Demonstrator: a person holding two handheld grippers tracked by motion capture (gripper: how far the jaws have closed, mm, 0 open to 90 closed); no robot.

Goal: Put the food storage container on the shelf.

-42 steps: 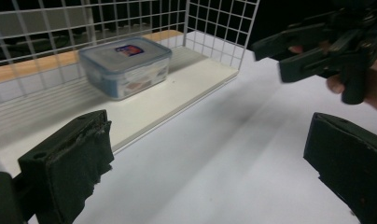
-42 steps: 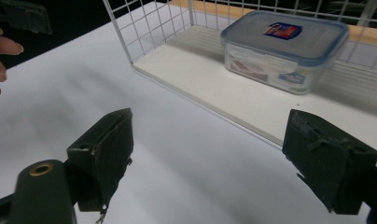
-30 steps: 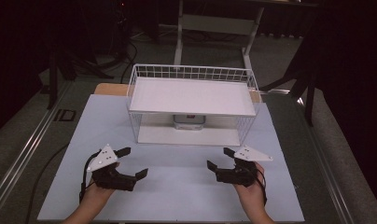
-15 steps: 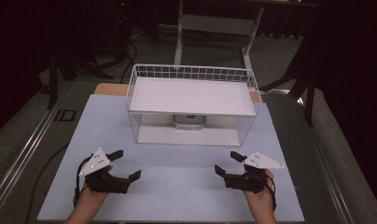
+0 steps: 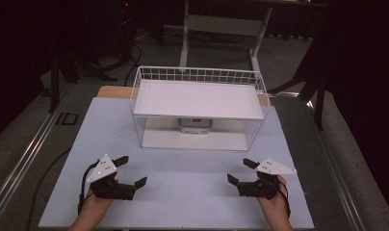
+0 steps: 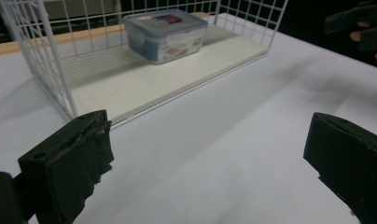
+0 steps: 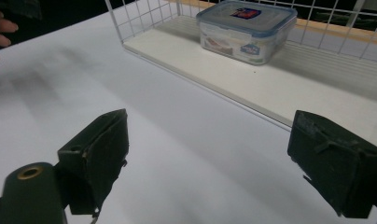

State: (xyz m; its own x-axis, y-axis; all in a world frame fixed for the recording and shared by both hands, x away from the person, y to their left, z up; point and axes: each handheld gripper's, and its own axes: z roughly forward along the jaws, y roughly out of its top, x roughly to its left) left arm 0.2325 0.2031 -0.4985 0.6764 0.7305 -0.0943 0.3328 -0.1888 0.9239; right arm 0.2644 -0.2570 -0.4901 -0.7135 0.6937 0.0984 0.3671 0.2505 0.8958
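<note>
Both hands have slid back toward the table's near edge and spread wider apart since a second ago, so the rack now sits well ahead of them. Left gripper (image 5: 130, 169) hovers low over the white table (image 5: 183, 192), jaws wide apart and empty; right gripper (image 5: 240, 171) mirrors it, its jaws having just been opening a touch further, nothing between them either. Each one points inward and forward at the wire rack (image 5: 198, 110), and that aim makes sense: the box (image 6: 165, 35), clear with a blue-rimmed lid, sits on the rack's bottom board, under the shelf (image 5: 197, 98), straight ahead of both jaw pairs. The rack's near side is open, so I'd judge this a ready stance before reaching in from the front.
</note>
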